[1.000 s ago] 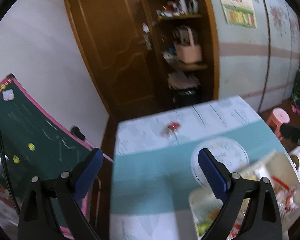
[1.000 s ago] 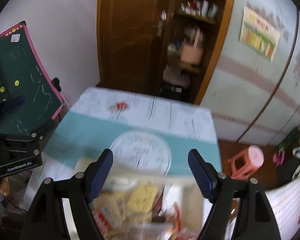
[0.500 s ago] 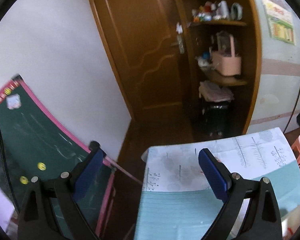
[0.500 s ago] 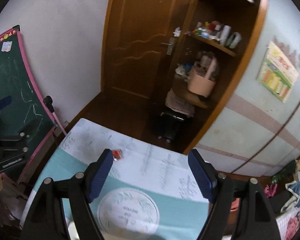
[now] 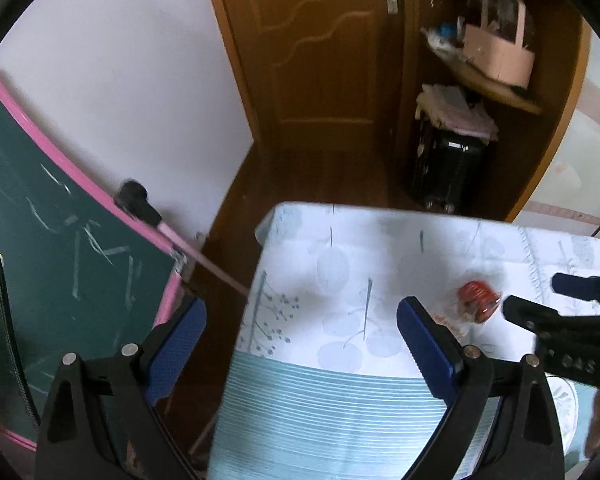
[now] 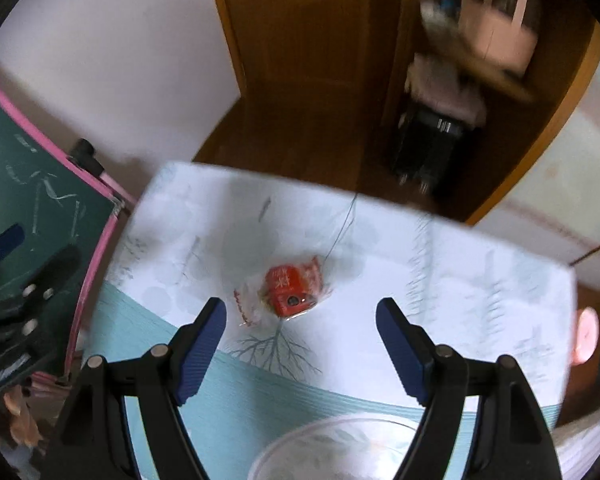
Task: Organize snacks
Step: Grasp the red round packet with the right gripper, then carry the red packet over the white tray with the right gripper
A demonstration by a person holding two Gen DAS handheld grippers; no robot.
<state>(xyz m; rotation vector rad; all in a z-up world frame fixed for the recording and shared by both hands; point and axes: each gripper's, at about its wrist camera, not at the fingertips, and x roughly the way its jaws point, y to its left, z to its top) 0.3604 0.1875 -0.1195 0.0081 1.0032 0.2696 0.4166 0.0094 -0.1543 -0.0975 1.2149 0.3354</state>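
A small red snack in a clear wrapper (image 6: 291, 291) lies on the white, leaf-printed far part of the tablecloth (image 6: 452, 280). My right gripper (image 6: 300, 336) hovers just short of it, open, with the snack ahead between its blue pads. In the left wrist view the same snack (image 5: 476, 300) sits right of centre, and the right gripper's black fingers (image 5: 556, 312) reach in from the right beside it. My left gripper (image 5: 300, 344) is open and holds nothing, over the table's left edge.
A green chalkboard with a pink frame (image 5: 60, 240) leans at the table's left side. Behind the table are a brown door (image 5: 320, 40), a wooden shelf with a pink basket (image 5: 500, 48) and a black case (image 5: 444, 172). A pink stool (image 6: 586, 332) stands right. A round print (image 6: 340, 448) marks the near cloth.
Both views swung up off the snack container, then tipped down and forward onto the table's far end. The red snack now lies just ahead of the right gripper. Both grippers stayed open.
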